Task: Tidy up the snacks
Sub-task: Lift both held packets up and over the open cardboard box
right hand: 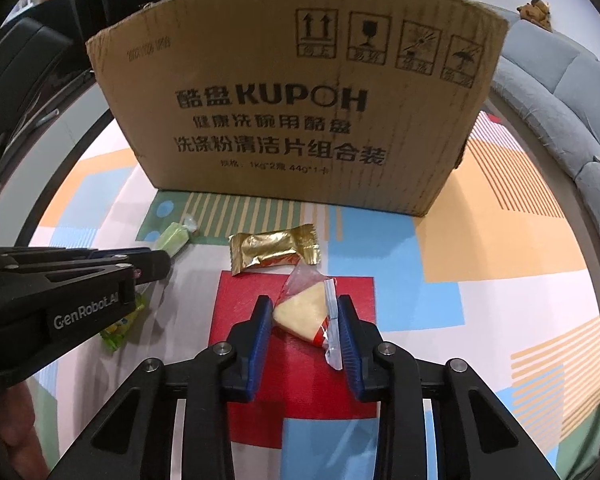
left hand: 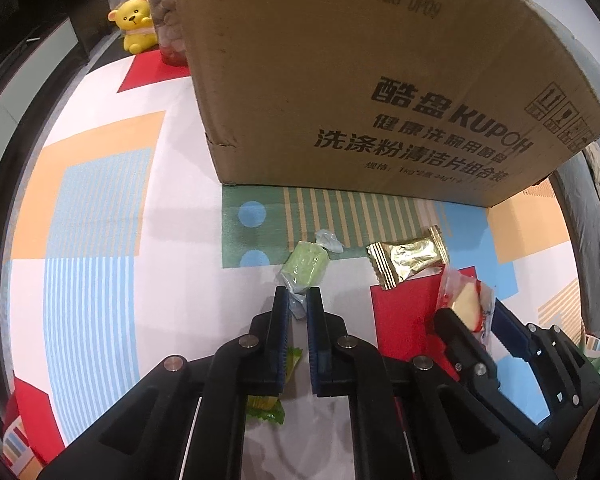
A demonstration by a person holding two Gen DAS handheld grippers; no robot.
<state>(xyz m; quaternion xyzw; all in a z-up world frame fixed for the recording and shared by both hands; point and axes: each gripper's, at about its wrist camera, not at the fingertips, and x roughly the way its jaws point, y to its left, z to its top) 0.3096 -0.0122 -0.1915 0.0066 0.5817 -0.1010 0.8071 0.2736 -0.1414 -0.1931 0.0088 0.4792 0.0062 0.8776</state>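
Observation:
My left gripper (left hand: 298,300) is shut on the clear twisted end of a pale green wrapped candy (left hand: 304,268), also seen in the right wrist view (right hand: 174,238). My right gripper (right hand: 304,308) is shut on a cream wedge snack in a clear and red wrapper (right hand: 304,312), which also shows in the left wrist view (left hand: 466,304). A gold foil snack packet (left hand: 408,258) (right hand: 274,248) lies on the cloth between them. A brown cardboard box (left hand: 360,80) (right hand: 300,112) stands just behind the snacks.
A green snack wrapper (left hand: 266,408) (right hand: 122,326) lies under my left gripper. A yellow toy bear (left hand: 134,22) and a bag of brown snacks (left hand: 166,0) stand at the back left. A grey sofa (right hand: 560,92) curves along the right. The patterned cloth (left hand: 100,220) covers the table.

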